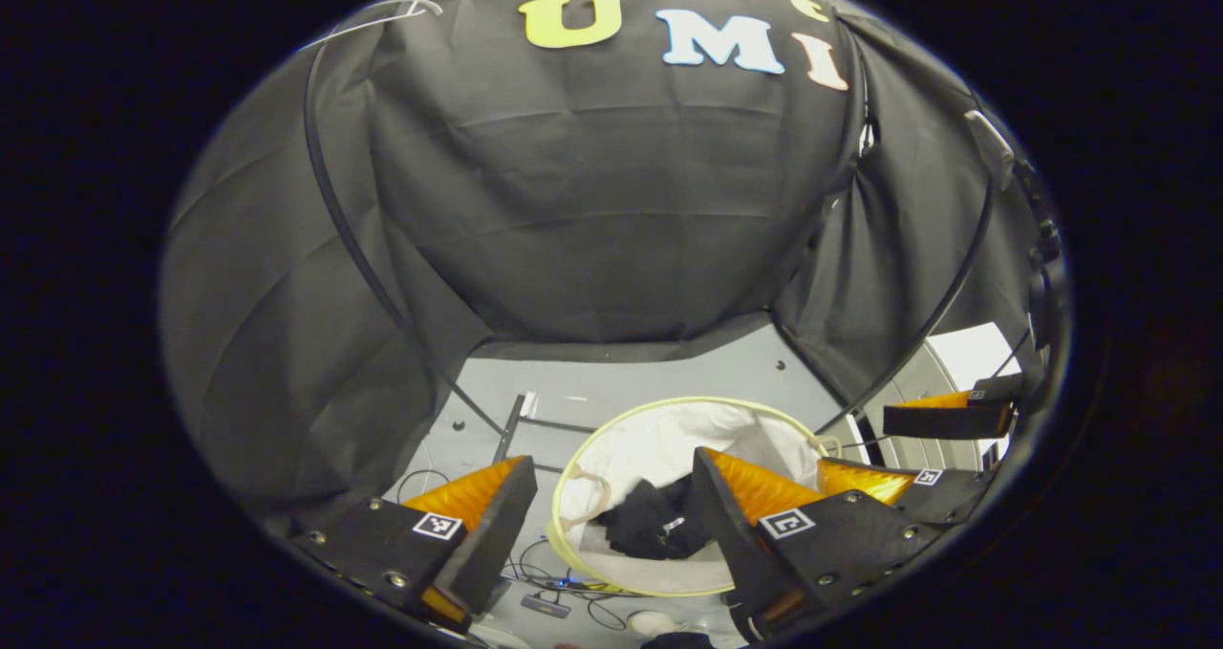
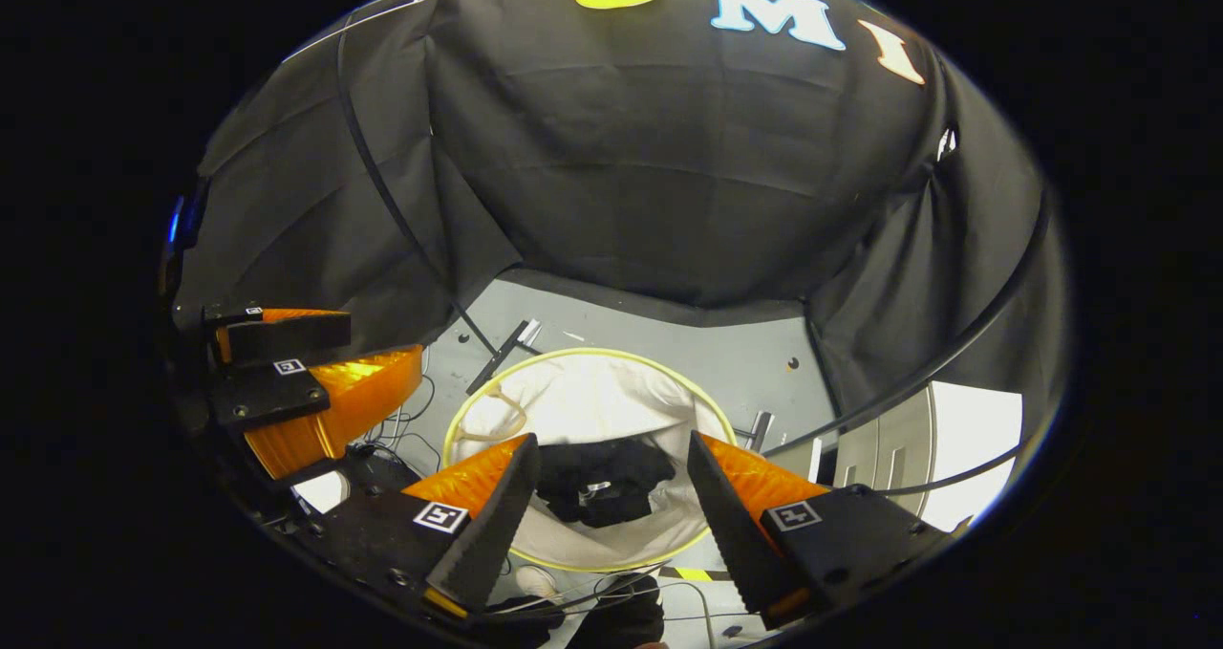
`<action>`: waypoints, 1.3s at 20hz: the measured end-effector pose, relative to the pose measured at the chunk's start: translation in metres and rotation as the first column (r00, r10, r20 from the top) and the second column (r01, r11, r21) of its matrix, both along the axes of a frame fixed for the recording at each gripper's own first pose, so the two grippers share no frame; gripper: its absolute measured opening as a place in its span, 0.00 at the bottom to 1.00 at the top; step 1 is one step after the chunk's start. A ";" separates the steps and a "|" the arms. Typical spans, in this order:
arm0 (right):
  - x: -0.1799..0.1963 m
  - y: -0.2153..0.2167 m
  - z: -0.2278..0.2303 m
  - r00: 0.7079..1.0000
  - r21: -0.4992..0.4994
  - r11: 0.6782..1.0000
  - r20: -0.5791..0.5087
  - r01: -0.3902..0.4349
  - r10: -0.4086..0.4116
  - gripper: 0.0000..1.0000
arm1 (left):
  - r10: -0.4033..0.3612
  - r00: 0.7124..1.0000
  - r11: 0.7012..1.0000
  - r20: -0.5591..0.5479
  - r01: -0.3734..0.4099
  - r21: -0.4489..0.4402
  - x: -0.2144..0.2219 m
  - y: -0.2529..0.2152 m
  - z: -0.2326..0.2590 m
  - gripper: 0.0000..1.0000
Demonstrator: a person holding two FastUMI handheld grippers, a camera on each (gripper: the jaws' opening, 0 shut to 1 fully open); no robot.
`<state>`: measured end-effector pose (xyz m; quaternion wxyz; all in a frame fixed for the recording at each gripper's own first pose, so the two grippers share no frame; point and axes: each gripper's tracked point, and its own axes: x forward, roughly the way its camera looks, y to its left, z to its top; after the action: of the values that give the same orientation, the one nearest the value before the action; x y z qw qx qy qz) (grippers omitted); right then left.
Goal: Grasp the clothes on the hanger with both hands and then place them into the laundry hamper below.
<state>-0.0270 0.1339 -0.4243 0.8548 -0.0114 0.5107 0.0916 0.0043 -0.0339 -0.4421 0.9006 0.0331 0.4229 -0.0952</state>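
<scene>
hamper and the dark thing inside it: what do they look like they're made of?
Hamper: thin, soft white fabric, likely matte, on a springy pale-yellow rim hoop; the walls sag and crease, which suggests a pop-up type. Dark garment: matte black cloth, crumpled in soft folds at the bottom; the weave is too small to tell.

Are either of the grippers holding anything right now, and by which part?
Nothing is held. The left gripper and right gripper both stand open and empty above the white round fabric laundry hamper, where the black clothes lie loose.
</scene>
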 end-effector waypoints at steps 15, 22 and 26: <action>0.017 -0.059 0.222 0.889 0.032 0.993 0.442 0.117 -0.119 0.98 | -0.037 0.920 0.998 0.390 0.054 -0.031 0.009 0.015 0.239 0.96; 0.007 -0.100 0.318 0.774 0.024 0.992 0.623 0.125 -0.113 0.94 | -0.015 0.838 0.992 0.545 0.082 -0.098 -0.002 -0.015 0.355 0.96; -0.014 -0.124 0.368 0.706 0.019 0.991 0.700 0.130 -0.106 0.95 | -0.011 0.797 0.988 0.603 0.100 -0.114 -0.015 -0.023 0.407 0.96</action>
<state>-0.0409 0.0101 -0.0565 0.9881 -0.0260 0.1505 0.0177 -0.0110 -0.0572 -0.0348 0.9849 0.0106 0.1067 -0.1358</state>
